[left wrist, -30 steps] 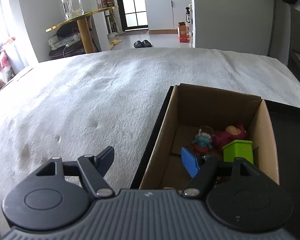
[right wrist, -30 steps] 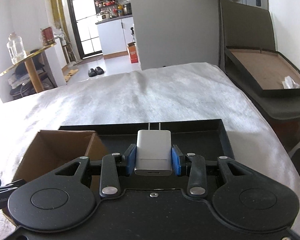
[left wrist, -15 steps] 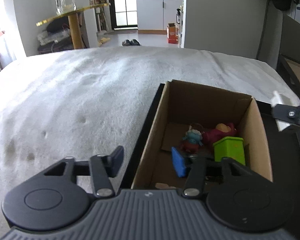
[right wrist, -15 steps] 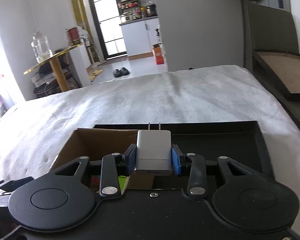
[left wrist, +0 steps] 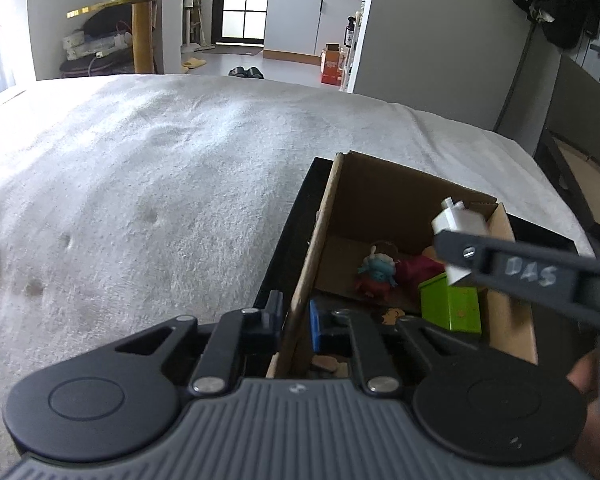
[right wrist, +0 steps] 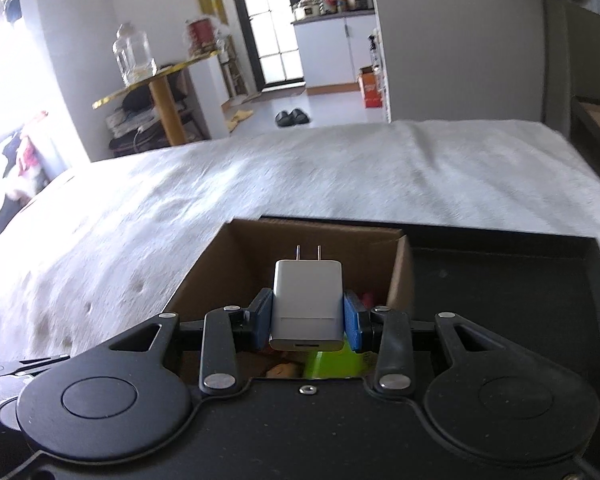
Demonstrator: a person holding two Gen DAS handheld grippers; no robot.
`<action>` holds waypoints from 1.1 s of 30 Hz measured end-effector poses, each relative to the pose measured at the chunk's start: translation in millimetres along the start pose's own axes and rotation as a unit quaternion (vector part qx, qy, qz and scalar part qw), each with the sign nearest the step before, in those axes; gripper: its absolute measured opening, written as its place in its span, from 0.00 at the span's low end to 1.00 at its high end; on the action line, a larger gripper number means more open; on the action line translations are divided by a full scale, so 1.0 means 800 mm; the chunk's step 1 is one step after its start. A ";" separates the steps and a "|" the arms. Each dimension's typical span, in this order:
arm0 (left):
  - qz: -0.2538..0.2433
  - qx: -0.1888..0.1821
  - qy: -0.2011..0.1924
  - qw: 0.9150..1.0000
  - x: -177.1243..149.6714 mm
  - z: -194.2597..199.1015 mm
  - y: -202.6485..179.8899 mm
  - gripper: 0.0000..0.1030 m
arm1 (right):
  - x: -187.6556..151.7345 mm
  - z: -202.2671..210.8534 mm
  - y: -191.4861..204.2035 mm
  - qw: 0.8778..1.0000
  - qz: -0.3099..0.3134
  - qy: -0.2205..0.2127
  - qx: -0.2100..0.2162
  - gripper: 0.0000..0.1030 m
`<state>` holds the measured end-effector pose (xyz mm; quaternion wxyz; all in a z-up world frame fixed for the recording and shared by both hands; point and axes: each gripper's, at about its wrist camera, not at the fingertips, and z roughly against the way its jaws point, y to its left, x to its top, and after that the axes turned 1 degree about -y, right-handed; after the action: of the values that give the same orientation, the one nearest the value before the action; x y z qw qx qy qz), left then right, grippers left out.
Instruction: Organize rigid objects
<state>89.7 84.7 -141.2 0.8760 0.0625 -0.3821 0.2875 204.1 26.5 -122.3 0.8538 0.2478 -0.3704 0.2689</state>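
An open cardboard box point(left wrist: 396, 196) point(right wrist: 228, 276) sits in a black tray point(right wrist: 500, 264) on the white bed cover. It holds a green block point(left wrist: 452, 304), a small blue-haired figure point(left wrist: 376, 272) and a dark red toy point(left wrist: 412, 272). My left gripper point(left wrist: 296, 320) is shut on the box's left wall. My right gripper point(right wrist: 307, 312) is shut on a white plug charger point(right wrist: 307, 304) point(left wrist: 458, 222) and holds it over the box, prongs pointing away.
The white bed cover point(left wrist: 140, 184) spreads to the left and far side. A gold round table with a glass jar point(right wrist: 134, 60) stands beyond the bed. A dark tray with a brown board point(left wrist: 580, 176) lies off the bed's right side.
My left gripper has closed onto the box's left wall. My right gripper has carried the charger leftward from over the tray to over the box.
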 end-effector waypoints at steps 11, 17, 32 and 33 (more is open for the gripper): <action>0.000 -0.011 0.009 1.000 0.001 -0.013 0.005 0.12 | -0.003 -0.035 0.009 1.000 -0.014 0.024 -0.011 0.36; 0.000 -0.006 0.012 1.000 0.001 -0.014 0.003 0.12 | 0.002 -0.033 0.019 1.000 -0.011 0.017 0.023 0.30; -0.019 0.026 0.020 0.999 0.024 0.012 0.001 0.45 | 0.017 0.051 -0.034 0.999 -0.044 -0.010 -0.003 0.51; -0.024 0.028 0.017 0.999 0.027 0.016 0.001 0.51 | 0.019 0.055 -0.038 0.999 -0.045 -0.013 -0.006 0.54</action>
<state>92.7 90.6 -117.2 0.8871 0.0913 -0.3569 0.2781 210.5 -18.8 -91.1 0.8617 0.2628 -0.3712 0.2248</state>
